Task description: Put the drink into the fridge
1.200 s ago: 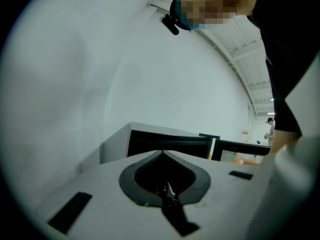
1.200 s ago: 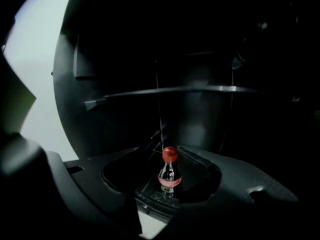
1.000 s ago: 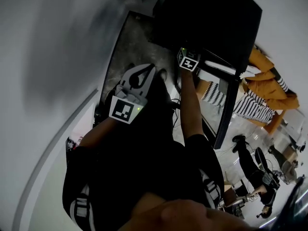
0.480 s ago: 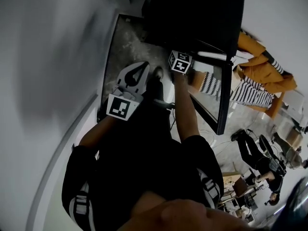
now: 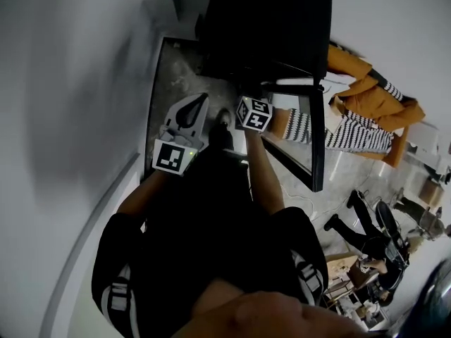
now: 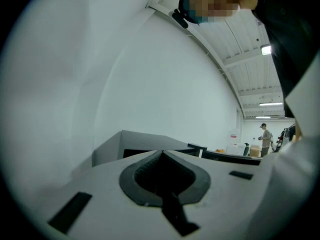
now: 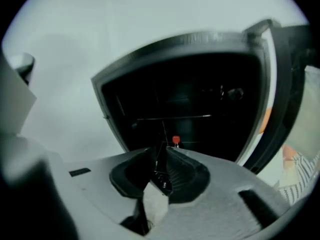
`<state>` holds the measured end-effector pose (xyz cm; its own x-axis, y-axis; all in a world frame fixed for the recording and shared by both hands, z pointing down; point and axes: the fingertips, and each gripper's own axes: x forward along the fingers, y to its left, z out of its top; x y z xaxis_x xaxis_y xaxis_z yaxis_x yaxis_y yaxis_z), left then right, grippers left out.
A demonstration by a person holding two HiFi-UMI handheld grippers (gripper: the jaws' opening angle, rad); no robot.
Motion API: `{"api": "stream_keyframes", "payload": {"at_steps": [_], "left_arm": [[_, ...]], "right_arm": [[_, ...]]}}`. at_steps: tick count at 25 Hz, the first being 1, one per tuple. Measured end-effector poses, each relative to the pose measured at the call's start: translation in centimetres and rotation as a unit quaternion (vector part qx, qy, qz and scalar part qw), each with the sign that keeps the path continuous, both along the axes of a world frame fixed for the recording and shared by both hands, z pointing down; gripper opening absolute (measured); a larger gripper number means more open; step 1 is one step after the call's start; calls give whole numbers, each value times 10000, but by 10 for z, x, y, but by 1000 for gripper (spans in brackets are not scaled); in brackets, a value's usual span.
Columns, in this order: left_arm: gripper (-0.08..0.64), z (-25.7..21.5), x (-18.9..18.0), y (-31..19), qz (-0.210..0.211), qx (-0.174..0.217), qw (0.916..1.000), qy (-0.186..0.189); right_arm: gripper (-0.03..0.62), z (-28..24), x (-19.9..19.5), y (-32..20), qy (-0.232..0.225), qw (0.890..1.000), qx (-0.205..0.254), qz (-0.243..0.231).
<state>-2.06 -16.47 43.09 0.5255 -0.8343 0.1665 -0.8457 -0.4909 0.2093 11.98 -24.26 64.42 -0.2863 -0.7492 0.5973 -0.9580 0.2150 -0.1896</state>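
Drink, red-capped, stands inside the dark fridge, straight beyond the tips of my right gripper. That gripper's 2 jaws have just been closing and now sit nearly together with a thin gap, nothing between them. The fridge door hangs open at the right. My left gripper is closed and empty, aimed toward a white wall.

Drink deep in the dark fridge, only its tiny red cap clear.
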Motion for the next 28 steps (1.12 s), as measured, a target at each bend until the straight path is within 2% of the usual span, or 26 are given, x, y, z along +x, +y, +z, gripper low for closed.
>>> {"api": "stream_keyframes", "payload": {"at_steps": [10,21,28], "left_arm": [[5,-16,6,-1,37,236,9997,-65],[5,-38,10,-4,-85,521,9986,19],[5,-31,13,-6,-105,490,9987,-67]], "right_arm": [[18,-81,16,45,-310,9986,415,78],[5,-156,6,72,-390,9937,1048,-99],[3,-181,-2,77,-456,9903,1274,-310]]}}
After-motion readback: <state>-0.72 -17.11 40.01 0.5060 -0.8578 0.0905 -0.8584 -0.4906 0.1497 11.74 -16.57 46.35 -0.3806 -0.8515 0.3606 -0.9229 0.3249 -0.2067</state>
